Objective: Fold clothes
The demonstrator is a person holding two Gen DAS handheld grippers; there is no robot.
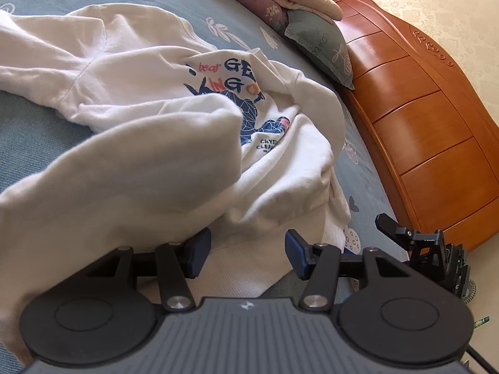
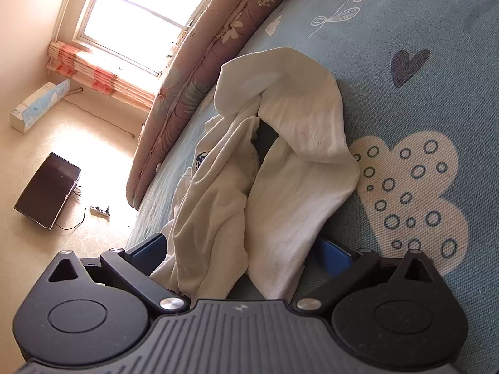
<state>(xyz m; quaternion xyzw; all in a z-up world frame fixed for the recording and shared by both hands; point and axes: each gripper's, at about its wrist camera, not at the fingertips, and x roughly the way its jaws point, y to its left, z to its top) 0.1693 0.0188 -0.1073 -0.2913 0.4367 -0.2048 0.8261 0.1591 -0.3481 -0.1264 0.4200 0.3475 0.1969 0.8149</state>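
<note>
Left wrist view: left gripper [image 1: 248, 254] jaws spread, hem of white sweatshirt [image 1: 149, 115] lying between pads, not pinched; sweatshirt crumpled mid-bed on blue bedsheet [image 1: 193, 3], printed chest up; wooden headboard [image 1: 414, 118] along bed's right edge; right gripper [image 1: 414, 240] beside it.

Right wrist view: right gripper [image 2: 246, 254] jaws wide, sweatshirt folds [image 2: 296, 162] bunched between pads, neither pad visibly pressing; quilt [image 2: 199, 62] along bed's far edge.

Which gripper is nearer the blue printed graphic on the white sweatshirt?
Left. The left gripper sits at the white sweatshirt hem with the printed graphic straight ahead. The right gripper straddles a bunched edge, the print only a far sliver.
</note>
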